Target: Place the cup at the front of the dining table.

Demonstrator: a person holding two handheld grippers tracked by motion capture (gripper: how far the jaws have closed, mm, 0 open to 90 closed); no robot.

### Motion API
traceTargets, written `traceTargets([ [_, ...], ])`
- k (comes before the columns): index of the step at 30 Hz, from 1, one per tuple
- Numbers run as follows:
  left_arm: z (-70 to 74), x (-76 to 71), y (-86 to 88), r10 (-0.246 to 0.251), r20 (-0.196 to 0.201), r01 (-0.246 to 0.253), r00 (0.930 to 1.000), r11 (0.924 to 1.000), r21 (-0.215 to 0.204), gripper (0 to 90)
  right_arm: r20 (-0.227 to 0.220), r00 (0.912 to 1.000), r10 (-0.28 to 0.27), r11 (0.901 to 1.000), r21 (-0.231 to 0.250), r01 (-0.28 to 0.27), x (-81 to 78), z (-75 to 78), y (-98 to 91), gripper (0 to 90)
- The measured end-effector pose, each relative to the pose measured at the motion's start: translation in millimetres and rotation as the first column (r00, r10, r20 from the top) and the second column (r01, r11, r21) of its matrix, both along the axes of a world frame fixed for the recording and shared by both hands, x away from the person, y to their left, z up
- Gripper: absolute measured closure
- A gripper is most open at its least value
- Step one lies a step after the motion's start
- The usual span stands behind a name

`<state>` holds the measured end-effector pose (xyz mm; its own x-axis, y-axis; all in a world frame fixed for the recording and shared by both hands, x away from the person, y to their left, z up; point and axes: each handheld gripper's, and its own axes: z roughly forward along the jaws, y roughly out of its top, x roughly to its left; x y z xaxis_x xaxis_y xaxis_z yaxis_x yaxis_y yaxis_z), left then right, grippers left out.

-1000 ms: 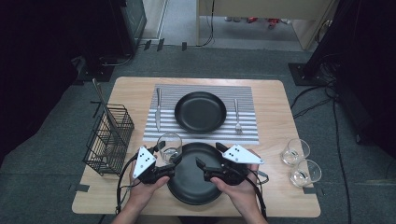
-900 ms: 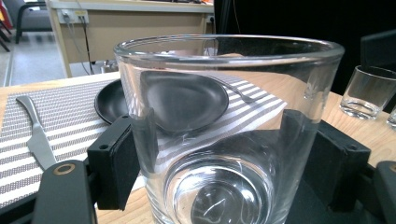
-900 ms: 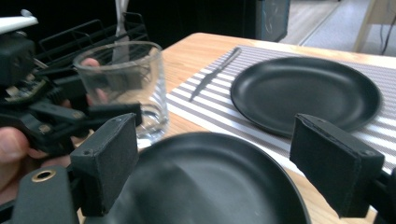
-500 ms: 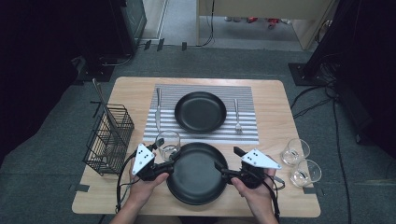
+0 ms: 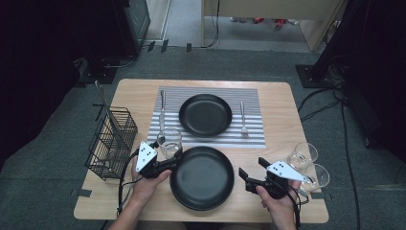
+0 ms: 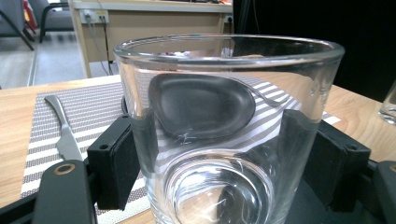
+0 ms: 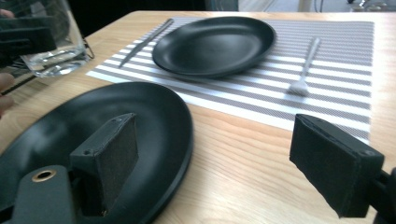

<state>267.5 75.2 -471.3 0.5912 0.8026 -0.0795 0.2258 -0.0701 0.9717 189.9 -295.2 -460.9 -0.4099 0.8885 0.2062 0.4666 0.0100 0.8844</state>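
A clear drinking glass point(image 6: 224, 121) stands upright between the black pads point(image 6: 114, 168) of my left gripper point(image 6: 224, 177), which is shut on it. From above, that glass point(image 5: 170, 142) stands at the front left corner of the striped placemat point(image 5: 258, 98), with the left gripper point(image 5: 168, 154) beside a black plate point(image 5: 202, 178) near the table's front edge. My right gripper point(image 5: 251, 167) hangs open just right of that plate. In the right gripper view its left pad point(image 7: 112, 154) is over the plate's rim point(image 7: 182, 140) and its right pad over bare wood.
A second black plate point(image 5: 206, 114) sits on the placemat with a knife point(image 5: 162, 110) to its left and a fork point(image 5: 243, 120) to its right. A wire basket point(image 5: 111, 141) stands at the table's left edge. Two empty glasses point(image 5: 303, 154) stand at the front right.
My right gripper has pulled away from the near plate's right rim, moving right and down toward the table. The left gripper and its glass have stayed in place.
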Motion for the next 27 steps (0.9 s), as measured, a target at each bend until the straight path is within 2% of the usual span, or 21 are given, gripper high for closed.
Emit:
traceTargets([
  [8, -6.3, 10.8, 0.8, 0.034, -0.015, -0.034, 0.9993, 0.9994, 0.0, 22.1, -0.012, 0.9991, -0.042, 0.9991, 0.001, 0.042, -2.3, -11.9, -15.7, 16.1],
  [15, -15.9, 28.3, -0.8, 0.062, -0.04, -0.062, 0.9973, 0.998, 0.012, 22.1, -0.018, 0.9978, -0.063, 0.998, 0.003, 0.063, -5.3, -23.1, -26.5, 16.5],
  [19, -18.9, 36.1, -1.9, 0.071, -0.042, -0.071, 0.9966, 0.9974, 0.005, 22.1, -0.023, 0.998, -0.059, 0.9982, -0.004, 0.059, -6.3, -26.8, -28.3, 16.5],
  [25, -28.0, 51.4, -3.6, 0.088, -0.078, -0.087, 0.9931, 0.9961, 0.013, 22.1, -0.034, 0.9979, -0.055, 0.9984, -0.014, 0.054, -7.2, -33.6, -28.1, 16.8],
  [27, -29.0, 53.3, -4.1, 0.091, -0.079, -0.09, 0.9927, 0.9957, 0.02, 22.1, -0.035, 0.9979, -0.054, 0.9985, -0.015, 0.053, -7.3, -33.9, -27.9, 16.9],
])
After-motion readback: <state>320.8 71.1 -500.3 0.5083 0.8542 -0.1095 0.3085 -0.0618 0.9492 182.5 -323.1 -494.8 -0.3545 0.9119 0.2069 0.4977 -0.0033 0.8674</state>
